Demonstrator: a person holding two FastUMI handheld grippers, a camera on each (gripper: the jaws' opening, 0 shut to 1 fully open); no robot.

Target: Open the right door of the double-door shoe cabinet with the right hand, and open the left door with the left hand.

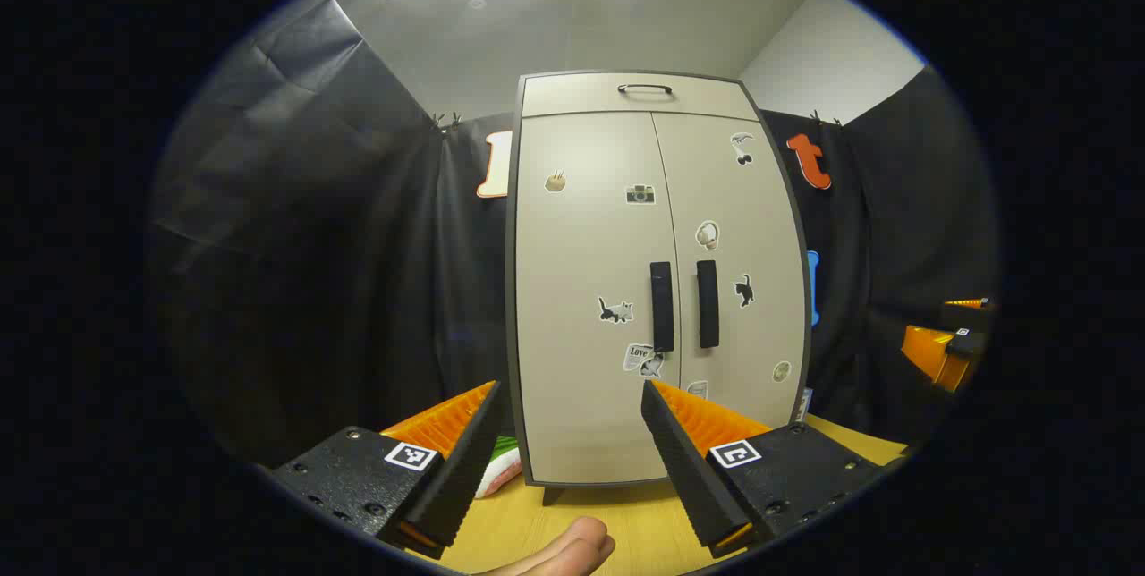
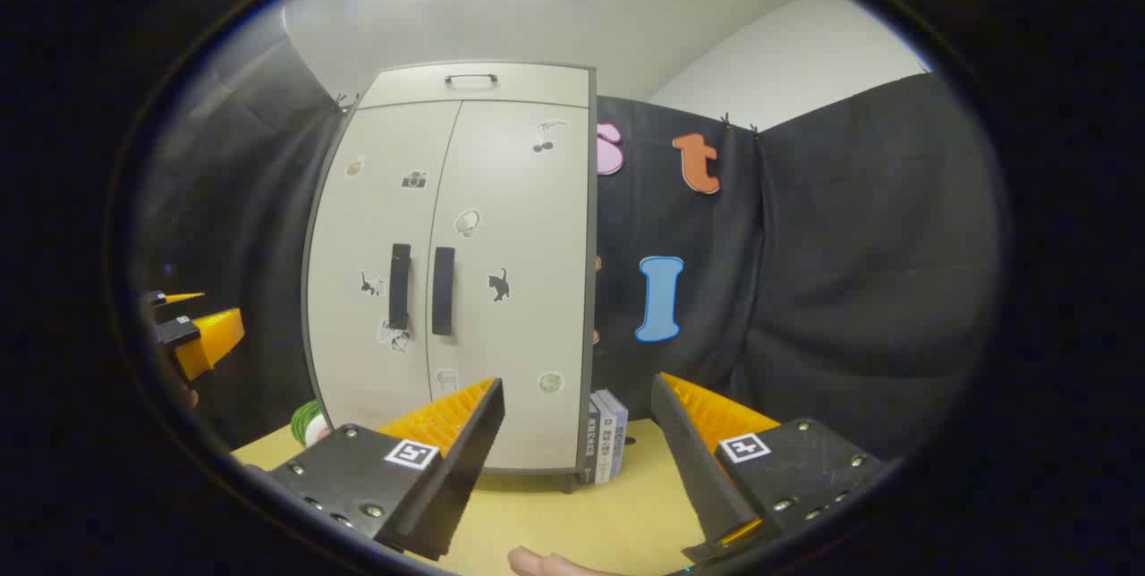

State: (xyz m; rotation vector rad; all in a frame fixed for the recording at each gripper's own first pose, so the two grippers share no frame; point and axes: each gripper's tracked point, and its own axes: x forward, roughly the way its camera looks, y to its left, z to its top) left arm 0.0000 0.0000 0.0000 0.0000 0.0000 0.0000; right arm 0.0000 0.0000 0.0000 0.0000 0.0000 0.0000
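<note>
A beige double-door shoe cabinet (image 1: 657, 272) stands upright on a wooden table, both doors closed and dotted with stickers. Its left door handle (image 1: 661, 306) and right door handle (image 1: 708, 303) are dark vertical bars side by side at the centre seam. My left gripper (image 1: 572, 393) is open, well in front of the cabinet and below the handles. In the right gripper view the cabinet (image 2: 456, 272) sits left of centre, with its right door handle (image 2: 443, 290) beside the left handle (image 2: 400, 286). My right gripper (image 2: 577, 388) is open, short of the cabinet, level with its lower right corner.
A drawer with a thin handle (image 1: 645, 88) tops the cabinet. Books (image 2: 606, 446) stand against its right side, and a green and white object (image 1: 501, 464) lies at its left foot. The wooden table (image 1: 626, 513) lies below. The other gripper (image 1: 948, 348) shows at the right edge.
</note>
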